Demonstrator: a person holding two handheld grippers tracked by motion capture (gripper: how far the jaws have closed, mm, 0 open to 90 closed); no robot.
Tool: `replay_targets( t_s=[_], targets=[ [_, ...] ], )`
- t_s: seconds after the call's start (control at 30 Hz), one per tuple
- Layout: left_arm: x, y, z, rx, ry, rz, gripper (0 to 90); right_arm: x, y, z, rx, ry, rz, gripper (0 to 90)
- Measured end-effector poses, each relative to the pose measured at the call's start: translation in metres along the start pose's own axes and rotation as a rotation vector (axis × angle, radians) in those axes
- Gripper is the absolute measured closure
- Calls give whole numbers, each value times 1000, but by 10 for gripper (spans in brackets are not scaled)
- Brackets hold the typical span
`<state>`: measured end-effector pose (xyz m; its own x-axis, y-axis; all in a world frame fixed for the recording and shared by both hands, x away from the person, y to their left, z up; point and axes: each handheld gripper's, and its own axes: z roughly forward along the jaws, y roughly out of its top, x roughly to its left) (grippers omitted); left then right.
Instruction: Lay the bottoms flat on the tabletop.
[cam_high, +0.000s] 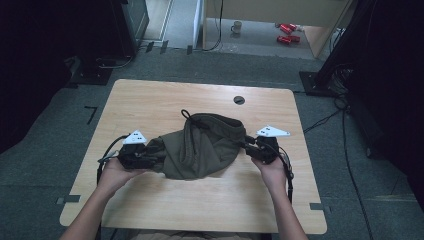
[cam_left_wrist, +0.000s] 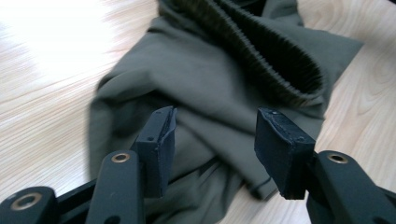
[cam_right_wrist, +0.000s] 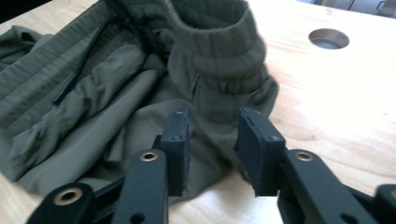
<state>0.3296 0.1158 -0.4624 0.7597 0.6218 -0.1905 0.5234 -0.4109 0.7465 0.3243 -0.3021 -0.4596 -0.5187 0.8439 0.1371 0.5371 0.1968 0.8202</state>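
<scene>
Olive drawstring shorts (cam_high: 200, 147) lay bunched mid-table (cam_high: 150, 100), far side of person. Left gripper (cam_left_wrist: 215, 140) at left edge, jaws apart, fabric between, unpinched. Right gripper (cam_right_wrist: 212, 144) at right edge, jaws parted over cloth. Folds hid legs; black drawstring (cam_right_wrist: 79, 74) partly buried.
</scene>
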Motion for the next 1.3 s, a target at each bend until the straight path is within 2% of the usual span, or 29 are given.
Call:
replay_targets(
  t_s=[0.03,0.2,0.4,0.6,0.73,0.83,1.03,1.1,1.2,1.3],
  targets=[
    [-6,3,4,6,-4,16,467,3,-4,-2,0,8,1,697],
    [-19,10,19,26,-22,46,449,10,-12,2,22,25,-13,700],
    [-29,17,30,42,-41,46,428,14,-20,7,39,35,-29,675],
    [-35,19,40,41,-57,39,359,22,-27,13,51,69,-31,660],
    [-49,21,43,48,-74,72,353,29,-33,19,70,83,-47,663],
    [-54,20,45,58,-67,86,350,33,-34,22,75,90,-57,662],
    [-58,17,65,95,-34,63,350,39,-36,26,72,102,-80,646],
    [-59,17,71,93,-25,52,380,41,-37,28,72,103,-88,645],
    [-59,19,75,81,-30,39,528,42,-39,30,81,108,-99,655],
    [-59,21,74,75,-18,41,658,45,-41,34,96,122,-104,665]
  ],
)
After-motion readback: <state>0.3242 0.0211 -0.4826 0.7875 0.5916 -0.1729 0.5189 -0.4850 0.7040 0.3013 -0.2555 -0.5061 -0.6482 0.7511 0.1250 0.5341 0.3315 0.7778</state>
